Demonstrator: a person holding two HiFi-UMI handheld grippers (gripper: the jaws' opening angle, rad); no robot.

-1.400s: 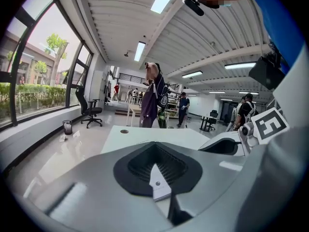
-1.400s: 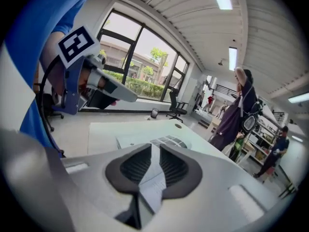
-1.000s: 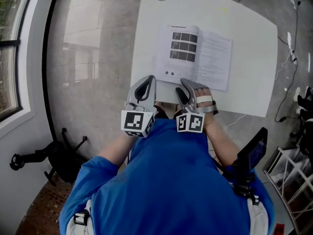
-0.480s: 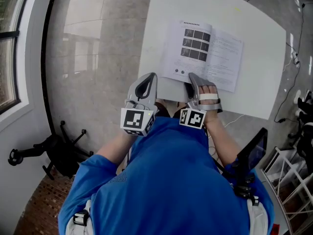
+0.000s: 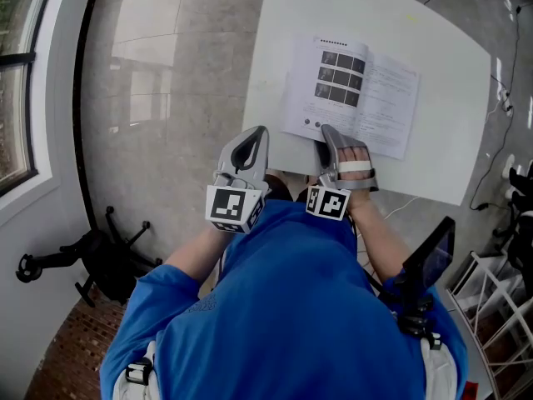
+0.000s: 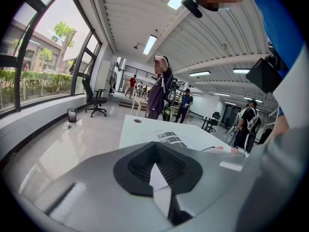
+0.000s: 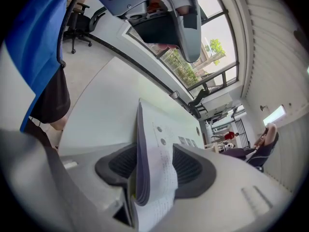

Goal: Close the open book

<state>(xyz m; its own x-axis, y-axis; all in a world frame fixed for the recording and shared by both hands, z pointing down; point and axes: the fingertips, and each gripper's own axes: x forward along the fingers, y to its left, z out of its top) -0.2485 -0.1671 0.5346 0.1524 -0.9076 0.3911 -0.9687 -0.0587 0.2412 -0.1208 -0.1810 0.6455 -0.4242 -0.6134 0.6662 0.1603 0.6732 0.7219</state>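
White table [image 5: 433,152] bore the open book [image 5: 350,98] close to its near edge, both halves lying flat, so the closing had yet to begin. The right gripper [image 5: 326,136], its jaws just opened wide, straddled the book's near-edge pages without pinching them. The left gripper [image 5: 260,133] hung by the near left corner, jaws together and empty. The book's cover lay face down, unseen.

Overhead, plus along jaws (book [image 5: 350,94] shared)

Blue shirt [image 5: 283,307], grey left tool [image 5: 256,136], grey right tool [image 5: 327,133]
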